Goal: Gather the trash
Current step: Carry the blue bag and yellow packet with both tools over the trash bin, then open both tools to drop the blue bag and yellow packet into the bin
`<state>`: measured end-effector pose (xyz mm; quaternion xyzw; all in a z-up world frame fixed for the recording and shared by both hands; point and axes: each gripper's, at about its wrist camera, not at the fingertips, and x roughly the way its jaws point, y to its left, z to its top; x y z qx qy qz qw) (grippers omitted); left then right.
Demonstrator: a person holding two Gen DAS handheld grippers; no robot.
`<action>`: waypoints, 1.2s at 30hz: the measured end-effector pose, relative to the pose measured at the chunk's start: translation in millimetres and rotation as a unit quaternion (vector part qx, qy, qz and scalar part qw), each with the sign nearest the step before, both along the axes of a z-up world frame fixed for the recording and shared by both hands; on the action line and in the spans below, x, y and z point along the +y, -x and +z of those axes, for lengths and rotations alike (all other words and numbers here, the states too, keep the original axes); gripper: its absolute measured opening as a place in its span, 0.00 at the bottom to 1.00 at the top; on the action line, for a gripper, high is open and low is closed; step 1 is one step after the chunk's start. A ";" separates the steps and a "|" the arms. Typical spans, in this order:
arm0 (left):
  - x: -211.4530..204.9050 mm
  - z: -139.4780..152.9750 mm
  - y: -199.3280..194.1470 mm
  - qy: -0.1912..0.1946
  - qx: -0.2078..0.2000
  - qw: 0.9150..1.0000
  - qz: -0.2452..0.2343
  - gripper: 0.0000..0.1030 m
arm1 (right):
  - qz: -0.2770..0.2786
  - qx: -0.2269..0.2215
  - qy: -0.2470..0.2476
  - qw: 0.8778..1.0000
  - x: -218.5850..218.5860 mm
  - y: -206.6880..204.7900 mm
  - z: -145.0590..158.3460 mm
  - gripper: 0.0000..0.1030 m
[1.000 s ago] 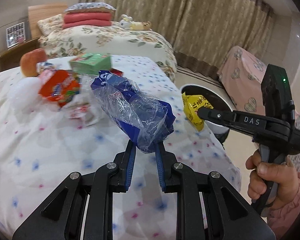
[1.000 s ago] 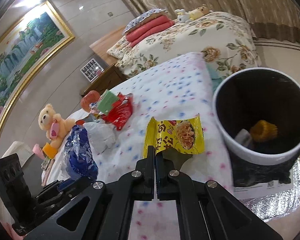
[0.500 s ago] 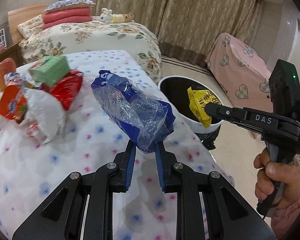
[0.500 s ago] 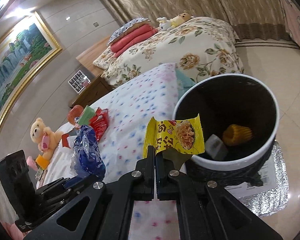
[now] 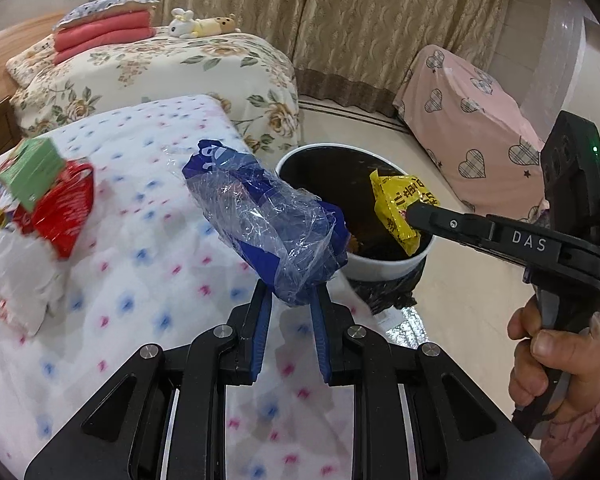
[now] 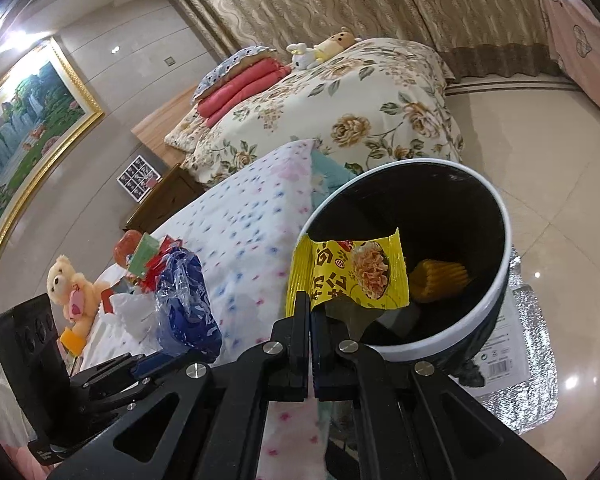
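Right wrist view shows the right gripper [image 6: 311, 312] clamped on a yellow snack packet [image 6: 350, 274] at frame centre, over the near rim of the black bin [image 6: 496, 280], which already holds a yellow item. In the left wrist view, the left gripper [image 5: 288, 300] pinches a crumpled blue plastic wrapper [image 5: 268, 220] at centre, beside the bin. Neither piece is dropped yet, and more litter [image 5: 40, 200] remains on the dotted bedspread [image 5: 140, 260] at the left edge.

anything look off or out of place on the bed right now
Yes: a heap of litter sits on the dotted bedspread, including a red wrapper, a green box and white plastic. Otherwise nothing looks spilled; the left gripper holds a blue bag and the right gripper a yellow packet at the bin.
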<state>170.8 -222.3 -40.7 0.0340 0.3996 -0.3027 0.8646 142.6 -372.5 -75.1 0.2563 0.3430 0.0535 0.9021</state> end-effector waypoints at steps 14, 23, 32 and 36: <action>-37.5 0.5 -20.9 -0.015 0.001 1.000 -0.022 0.18 | -0.017 0.014 -0.007 1.000 -30.5 -16.4 -7.3 0.00; -57.4 -0.3 -29.3 -0.026 0.002 0.999 -0.039 0.18 | -0.028 0.023 -0.013 0.999 -45.7 -25.3 -11.6 0.01; -69.3 -5.1 -36.7 -0.037 0.011 0.998 -0.047 0.19 | -0.032 0.033 -0.021 0.999 -51.4 -31.3 -16.4 0.01; -73.0 -5.0 -40.0 -0.041 0.013 0.998 -0.047 0.19 | -0.032 0.036 -0.024 0.999 -54.4 -33.1 -18.2 0.02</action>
